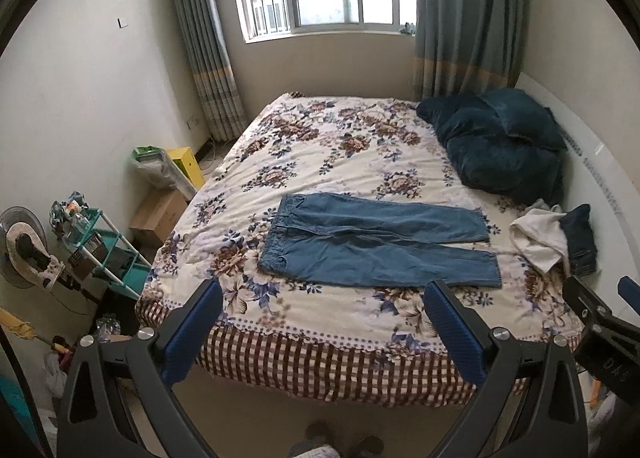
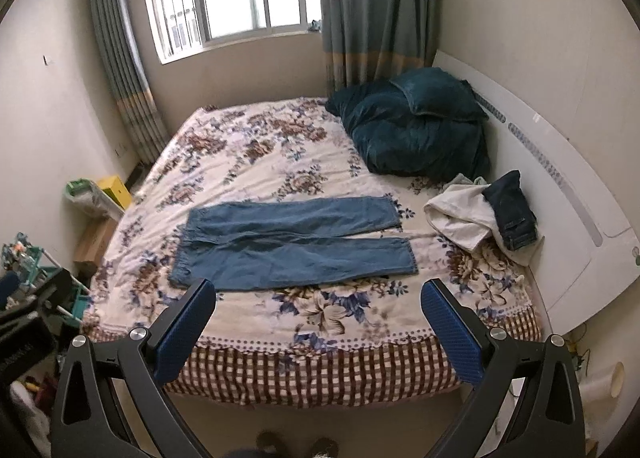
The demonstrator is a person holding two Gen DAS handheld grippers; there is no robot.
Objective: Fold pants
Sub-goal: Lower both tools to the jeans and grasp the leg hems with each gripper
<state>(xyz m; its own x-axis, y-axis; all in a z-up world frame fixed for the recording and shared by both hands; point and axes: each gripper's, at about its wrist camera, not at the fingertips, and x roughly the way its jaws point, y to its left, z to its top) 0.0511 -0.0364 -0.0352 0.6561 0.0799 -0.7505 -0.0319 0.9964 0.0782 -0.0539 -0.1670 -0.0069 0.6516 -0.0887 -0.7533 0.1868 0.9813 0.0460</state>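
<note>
Pants [image 1: 372, 242] lie flat and unfolded on the bed [image 1: 320, 161], waistband leftward. Left claw [image 1: 322, 328] and right claw [image 2: 318, 324] hover agape, empty, short of the near edge. Risk: pinching the floral bedspread [image 2: 340, 310] along with denim, dragging both.

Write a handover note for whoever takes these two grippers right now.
Left gripper: open, empty, held above the bed's near edge.
Right gripper: open, empty, alongside it.
Light blue denim pants: spread flat on the floral bedspread, waistband left, both legs pointing right, slightly apart.
Done: pants laid out; no fold yet.
Left: every fold.
</note>
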